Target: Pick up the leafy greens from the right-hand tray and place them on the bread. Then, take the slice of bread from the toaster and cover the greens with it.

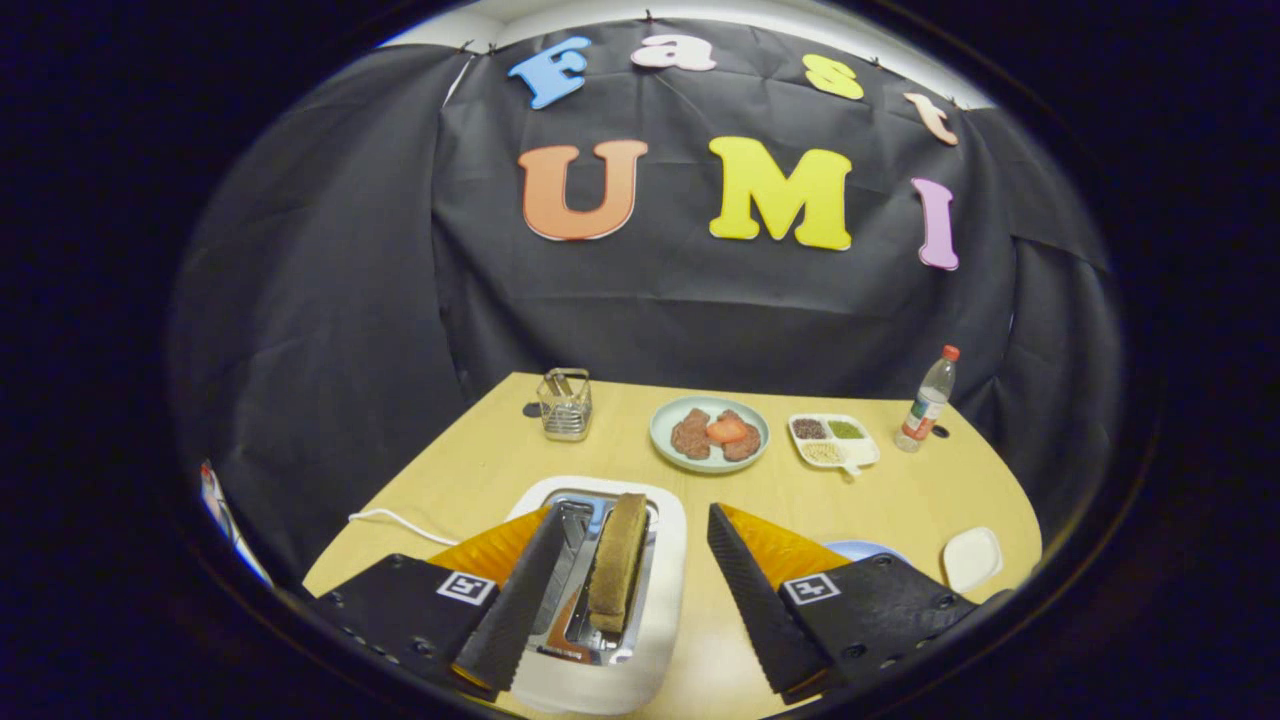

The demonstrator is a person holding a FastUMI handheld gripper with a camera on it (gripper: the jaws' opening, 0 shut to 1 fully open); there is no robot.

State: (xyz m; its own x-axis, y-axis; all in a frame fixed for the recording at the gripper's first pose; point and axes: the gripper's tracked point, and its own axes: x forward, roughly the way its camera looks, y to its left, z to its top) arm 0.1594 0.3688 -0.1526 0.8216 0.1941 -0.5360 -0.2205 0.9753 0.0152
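We find the bread slice (617,560) standing on edge in the white toaster (668,590), long axis running away from us toward the plate (709,434). The gripper (625,565) has its jaws spread wide, straddling the toaster on the counter (480,450).

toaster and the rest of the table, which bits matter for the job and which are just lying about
For the job: toaster; bread slice standing in its slot; claw, open, fingers straddling the toaster.

Lying about: plate of meat patties and tomato; divided tray; bottle; wire holder; small white dish.
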